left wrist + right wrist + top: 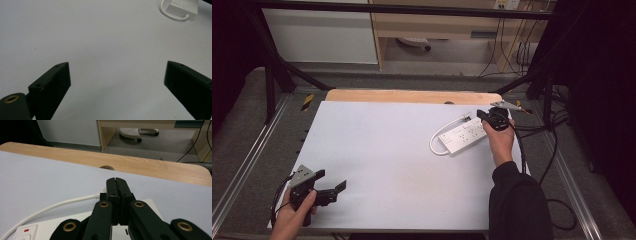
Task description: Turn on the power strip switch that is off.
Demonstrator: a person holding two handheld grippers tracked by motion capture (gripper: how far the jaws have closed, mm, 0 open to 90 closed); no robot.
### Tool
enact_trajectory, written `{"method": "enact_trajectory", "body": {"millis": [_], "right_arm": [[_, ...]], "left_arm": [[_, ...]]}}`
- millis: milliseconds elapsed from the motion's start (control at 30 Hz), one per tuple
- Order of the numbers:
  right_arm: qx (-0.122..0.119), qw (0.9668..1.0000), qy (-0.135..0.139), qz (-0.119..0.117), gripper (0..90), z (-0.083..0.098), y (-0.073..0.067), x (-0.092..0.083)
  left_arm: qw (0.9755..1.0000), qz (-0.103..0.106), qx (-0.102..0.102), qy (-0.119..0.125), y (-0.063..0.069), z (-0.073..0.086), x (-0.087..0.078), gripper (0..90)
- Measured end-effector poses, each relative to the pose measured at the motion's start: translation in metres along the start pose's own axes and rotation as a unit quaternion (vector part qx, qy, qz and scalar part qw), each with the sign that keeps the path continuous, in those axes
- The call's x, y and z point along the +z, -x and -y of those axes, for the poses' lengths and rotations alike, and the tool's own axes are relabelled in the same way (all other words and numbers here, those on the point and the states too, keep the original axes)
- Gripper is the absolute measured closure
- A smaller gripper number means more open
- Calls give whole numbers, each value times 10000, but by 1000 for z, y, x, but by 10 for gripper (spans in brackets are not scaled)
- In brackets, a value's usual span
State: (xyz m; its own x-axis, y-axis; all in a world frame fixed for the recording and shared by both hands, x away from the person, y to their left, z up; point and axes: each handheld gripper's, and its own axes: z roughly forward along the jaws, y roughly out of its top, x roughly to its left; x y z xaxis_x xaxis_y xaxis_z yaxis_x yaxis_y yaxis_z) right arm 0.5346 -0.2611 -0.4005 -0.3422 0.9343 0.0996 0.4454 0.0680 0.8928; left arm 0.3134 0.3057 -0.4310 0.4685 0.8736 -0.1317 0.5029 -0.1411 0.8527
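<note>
White table — closed right tongs hide power strip's far end.

High view looking forward and down from above; left gripper view low, facing two o'clock; right gripper view close, facing twelve; all sharing the white rectangular plastic power strip
</note>
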Motion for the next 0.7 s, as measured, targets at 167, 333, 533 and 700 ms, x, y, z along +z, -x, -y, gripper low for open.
{"method": "enact_trajectory", "body": {"millis": [167,333,533,700], "right_arm": [[8,10000,-17,-6,900,2,-1,3],[9,10000,-40,-11,900,3,-2,6],[6,10000,-86,-20,900,6,-3,9],[-22,9999,-129,-34,900,9,-6,13]], "left_arm": [[10000,2,-3,1,0,0,0,68],[10000,6,-11,3,0,0,0,69],[10000,6,-11,1,0,0,0,68],[10000,3,-13,0,-1,0,0,68]]}}
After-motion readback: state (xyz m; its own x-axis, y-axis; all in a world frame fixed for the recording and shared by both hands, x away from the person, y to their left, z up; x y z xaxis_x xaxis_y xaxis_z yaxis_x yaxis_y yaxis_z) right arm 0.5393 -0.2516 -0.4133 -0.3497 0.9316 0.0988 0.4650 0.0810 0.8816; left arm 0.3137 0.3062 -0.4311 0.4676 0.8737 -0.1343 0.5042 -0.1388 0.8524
